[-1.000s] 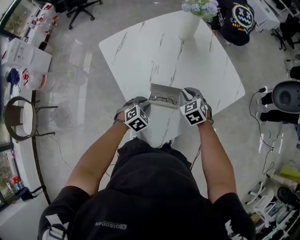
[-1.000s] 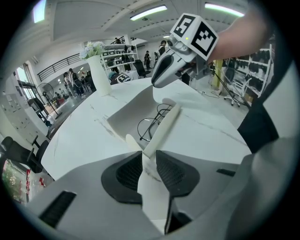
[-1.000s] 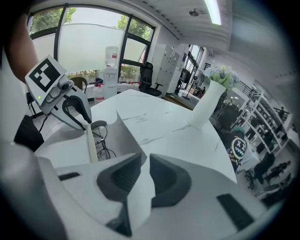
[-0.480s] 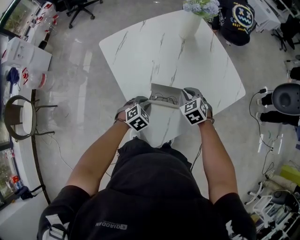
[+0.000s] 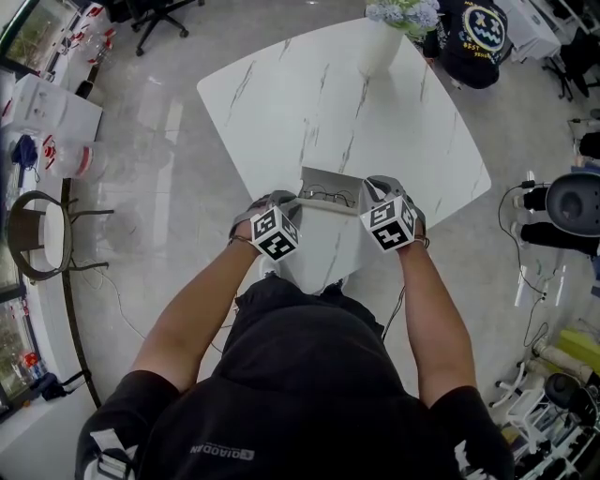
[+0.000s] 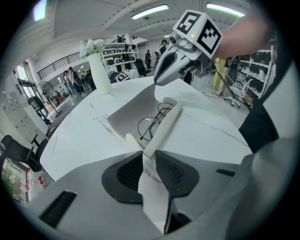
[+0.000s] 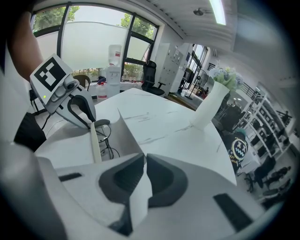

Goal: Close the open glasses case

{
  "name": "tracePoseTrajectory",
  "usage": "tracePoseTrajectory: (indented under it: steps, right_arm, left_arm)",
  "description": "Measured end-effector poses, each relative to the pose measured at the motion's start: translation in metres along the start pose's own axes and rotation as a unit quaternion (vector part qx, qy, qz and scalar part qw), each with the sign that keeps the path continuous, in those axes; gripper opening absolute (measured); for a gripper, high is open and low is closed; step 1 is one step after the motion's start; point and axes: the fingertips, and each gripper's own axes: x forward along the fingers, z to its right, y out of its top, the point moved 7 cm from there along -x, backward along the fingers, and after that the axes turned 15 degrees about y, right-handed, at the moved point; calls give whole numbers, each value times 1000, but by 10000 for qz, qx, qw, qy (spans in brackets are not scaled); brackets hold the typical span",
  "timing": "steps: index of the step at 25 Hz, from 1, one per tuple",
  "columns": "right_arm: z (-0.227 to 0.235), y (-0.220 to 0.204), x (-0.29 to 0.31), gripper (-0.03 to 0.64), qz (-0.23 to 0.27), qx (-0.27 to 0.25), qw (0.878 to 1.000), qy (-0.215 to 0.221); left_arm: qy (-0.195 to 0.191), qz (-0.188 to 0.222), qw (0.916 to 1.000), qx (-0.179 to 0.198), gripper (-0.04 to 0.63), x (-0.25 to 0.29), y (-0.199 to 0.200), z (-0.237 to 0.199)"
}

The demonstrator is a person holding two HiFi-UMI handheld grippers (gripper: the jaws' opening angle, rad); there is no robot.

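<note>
Nearest me, the left gripper (image 6: 148, 164) had its jaws pinched tight on the thin edge of the case's (image 5: 323, 234) lid flap, at the flap's left end. The right gripper (image 7: 143, 176) was clamped the same way on the flap's right end, so both tools held one panel between them. The case sat at the near corner of the table (image 5: 309, 103), right in front of the person. Its long axis ran left to right, from one gripper to the other, with the opening facing up and the far wall standing behind. The glasses (image 5: 328, 198) lay inside along that same line, thin wire frames showing between the flap and the far wall. I judged the case light, made of stiff flat panels that fold at their creases, and smooth enough to slip from a loose pinch. The two ends of the flap looked the right places to hold, so it would come over level and not twist onto the fragile frames. Farther off, at the table's far corner, a white vase (image 5: 380, 47) of flowers (image 5: 403, 11) stood well clear.
</note>
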Motion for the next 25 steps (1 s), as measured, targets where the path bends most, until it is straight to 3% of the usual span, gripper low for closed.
tracePoseTrajectory:
  steps: [25]
  right_arm:
    - [-20, -5, -6, 21, 124, 67, 9999, -82]
  left_arm:
    - [87, -26, 10000, -39, 87, 2, -3, -1]
